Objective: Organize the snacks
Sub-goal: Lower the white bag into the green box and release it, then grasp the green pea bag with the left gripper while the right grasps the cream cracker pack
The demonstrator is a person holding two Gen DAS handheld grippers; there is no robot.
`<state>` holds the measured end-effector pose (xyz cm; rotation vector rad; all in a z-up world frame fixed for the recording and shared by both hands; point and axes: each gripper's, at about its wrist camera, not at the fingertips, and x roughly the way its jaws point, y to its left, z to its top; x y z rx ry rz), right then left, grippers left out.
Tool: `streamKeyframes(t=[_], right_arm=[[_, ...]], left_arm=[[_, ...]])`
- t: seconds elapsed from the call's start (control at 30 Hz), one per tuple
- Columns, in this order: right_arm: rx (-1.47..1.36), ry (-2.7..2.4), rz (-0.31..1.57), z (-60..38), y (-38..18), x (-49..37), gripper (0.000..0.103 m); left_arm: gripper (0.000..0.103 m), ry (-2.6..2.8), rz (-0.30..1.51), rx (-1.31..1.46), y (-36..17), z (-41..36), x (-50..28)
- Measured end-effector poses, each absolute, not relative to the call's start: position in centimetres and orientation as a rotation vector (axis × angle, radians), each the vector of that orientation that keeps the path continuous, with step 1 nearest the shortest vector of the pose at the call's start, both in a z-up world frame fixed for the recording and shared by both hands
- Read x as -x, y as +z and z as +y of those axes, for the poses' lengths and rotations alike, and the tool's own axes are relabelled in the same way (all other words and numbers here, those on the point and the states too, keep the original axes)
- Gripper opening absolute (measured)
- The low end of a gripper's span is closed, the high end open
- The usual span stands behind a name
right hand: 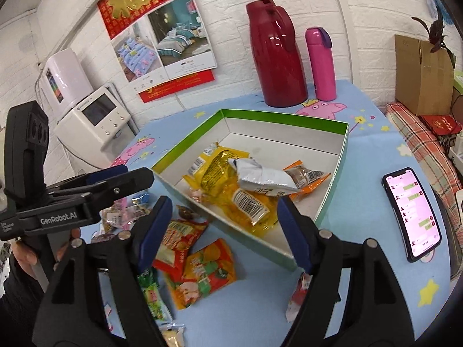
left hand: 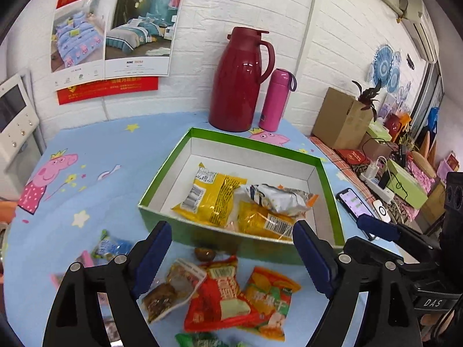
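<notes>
Crinkled yellow and silver snack packets point(left hand: 220, 199) are seen in the green-rimmed cardboard box point(left hand: 254, 144); both the left gripper point(left hand: 231, 248) and right gripper point(right hand: 222, 225) are held with fingers spread, empty.

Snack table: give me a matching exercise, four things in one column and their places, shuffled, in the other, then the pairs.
Things:
1. silver packet
2. red packet
3. phone
4. pink bottle

Places:
A. standing by the wall next to the dark red jug
B. inside the green box, lying on the yellow packets
C. flat on the blue tablecloth to the right of the box, screen lit
D. on the cloth in front of the box, among the loose snacks

Pairs: 1-B, 2-D, 3-C, 4-A
</notes>
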<state>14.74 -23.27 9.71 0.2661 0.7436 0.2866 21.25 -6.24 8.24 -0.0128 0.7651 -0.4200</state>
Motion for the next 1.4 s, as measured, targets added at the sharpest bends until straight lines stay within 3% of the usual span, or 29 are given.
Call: streamKeyframes(t=[0.2,0.5,0.7,1.1,1.23,1.4], right_arm=[[-0.214,0.377,0.803,-21.0,9.4,-9.6,0.078],[-0.128,0.425,0.931,-18.2,4.4,-3.0,0.078],[-0.011,0.438,1.003,-15.3,1.8,-2.5,0.078],[0.162,0.423,1.010,-13.1,-0.4,-2.0,0.078],[0.190,0.415,0.985,-13.3,-0.4,-1.2,0.065],[0.179,0.399,0.981,-14.6,-0.3,-0.1,0.063]], left_arm=[[0.087,-0.426,0.785,0.009,8.0,-3.4,-15.4],[0.087,-0.481,0.859,0.010,3.3,-1.1,-9.9],[0.087,-0.483,0.925,-0.001,0.3,-0.2,-8.1],[0.084,-0.533,0.863,-0.152,0.8,-2.9,-8.1],[0.076,-0.568,0.865,-0.187,0.7,-4.7,-9.3],[0.072,-0.583,0.904,-0.240,-0.5,-6.4,-10.7]])
